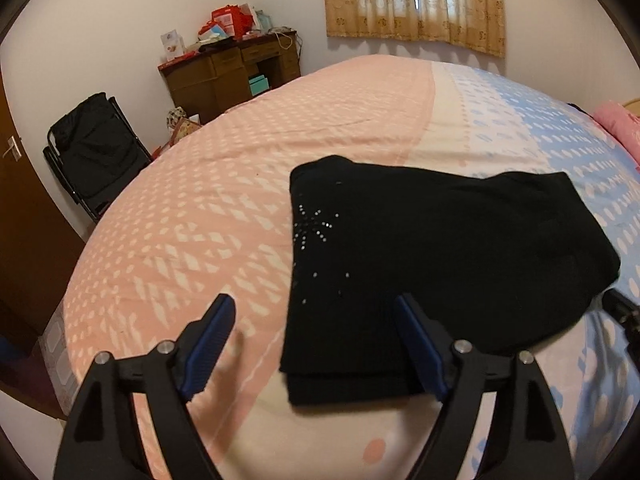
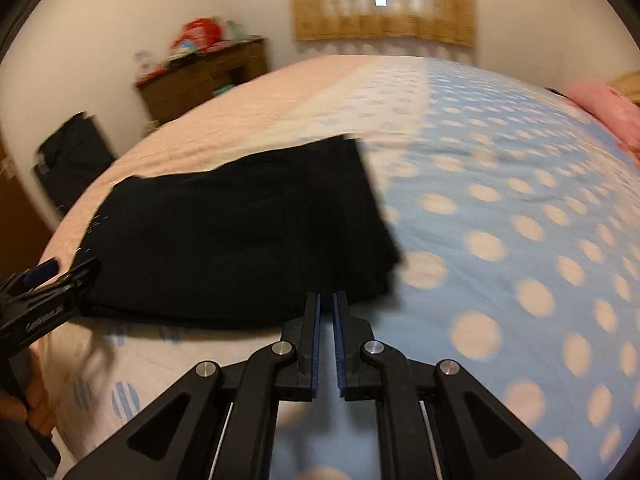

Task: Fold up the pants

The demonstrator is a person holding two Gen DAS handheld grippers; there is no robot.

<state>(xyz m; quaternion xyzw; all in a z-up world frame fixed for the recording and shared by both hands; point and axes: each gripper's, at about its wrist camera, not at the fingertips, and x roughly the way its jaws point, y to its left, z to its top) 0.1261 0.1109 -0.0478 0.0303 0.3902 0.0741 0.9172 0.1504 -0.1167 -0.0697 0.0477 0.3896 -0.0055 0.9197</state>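
Bed [image 1: 200, 208] takes up most of both views, pink sheet on the left, blue dotted on the right. Black pants [image 1: 440, 248] lie on it near me, already a compact folded stack imo, so prob near done. My left tool [image 1: 316, 344] is spread wide over its near left corner, gripping nothing. Right tool [image 2: 326, 300] is nearly pressed together, empty, just off the near edge.

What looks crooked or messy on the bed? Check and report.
Nothing much. The black pants lie folded in a compact stack on the bed. Only the far right corner sits slightly askew from the layers beneath. Neither gripper holds them.
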